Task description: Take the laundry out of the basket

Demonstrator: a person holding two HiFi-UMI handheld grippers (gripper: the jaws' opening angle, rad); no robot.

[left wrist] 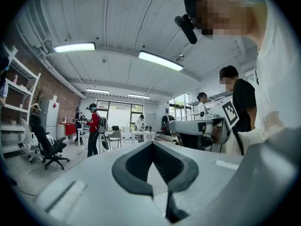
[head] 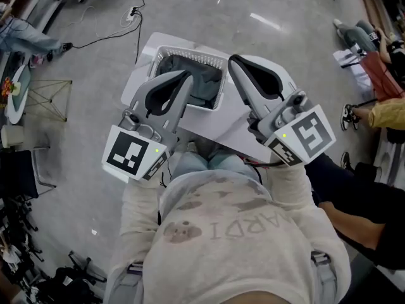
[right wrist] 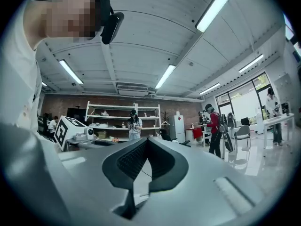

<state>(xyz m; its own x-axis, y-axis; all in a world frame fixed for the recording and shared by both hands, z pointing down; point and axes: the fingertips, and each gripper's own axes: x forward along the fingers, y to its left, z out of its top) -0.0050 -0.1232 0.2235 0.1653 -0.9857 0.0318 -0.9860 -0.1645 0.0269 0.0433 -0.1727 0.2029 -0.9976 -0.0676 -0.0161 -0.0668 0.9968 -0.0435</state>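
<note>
White table (head: 212, 126), basket (head: 190, 57), left gripper (head: 188, 76), right gripper (head: 231, 60) held level, jaws together

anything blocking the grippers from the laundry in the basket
Nothing visible. The left hand-held gripper and right hand-held gripper are near the open basket, jaws together; the dark laundry lies uncovered inside.

Head cam steep down over basket (head: 196, 57), gripper cams approx level, facing out, both share red-top person (left wrist: 94, 126)

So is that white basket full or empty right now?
Not empty. The head view shows dark grey-green laundry lying inside the white basket; how deep the pile goes cannot be told.
</note>
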